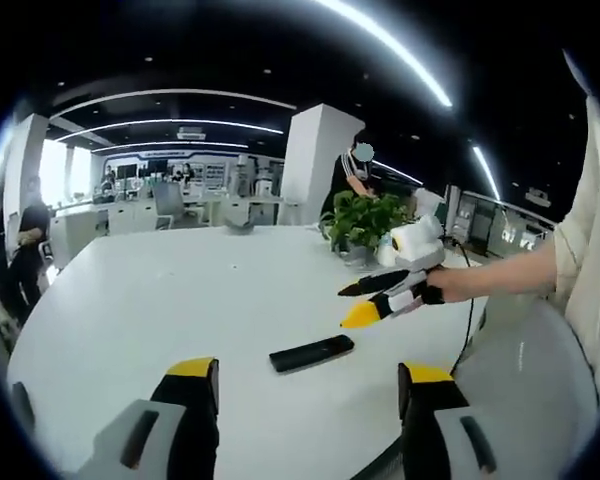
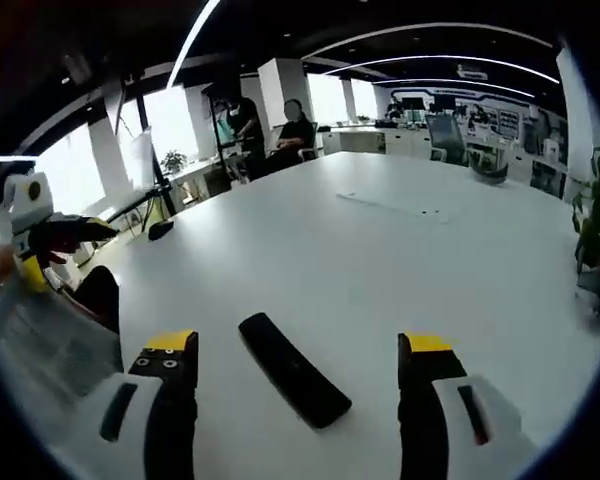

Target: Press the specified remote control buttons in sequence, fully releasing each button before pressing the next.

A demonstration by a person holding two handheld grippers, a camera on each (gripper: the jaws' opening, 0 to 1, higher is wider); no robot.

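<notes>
A slim black remote control point(image 1: 312, 353) lies flat on the white table point(image 1: 180, 300), just ahead of my left gripper point(image 1: 308, 385), whose jaws stand wide open and empty. My right gripper point(image 1: 358, 303), held by a hand, hovers above the table to the right of the remote. In the right gripper view the remote point(image 2: 293, 383) lies at a slant between the open jaws of my right gripper point(image 2: 298, 345), close below it, not gripped. The left gripper point(image 2: 55, 240) hangs at the far left, beyond the table edge.
A potted green plant point(image 1: 365, 222) stands on the table behind the right gripper, with a person point(image 1: 352, 170) behind it. People sit at the far side point(image 2: 295, 130). A small dark object point(image 2: 160, 229) rests near the table's edge. A sleeve point(image 1: 590, 250) fills the right.
</notes>
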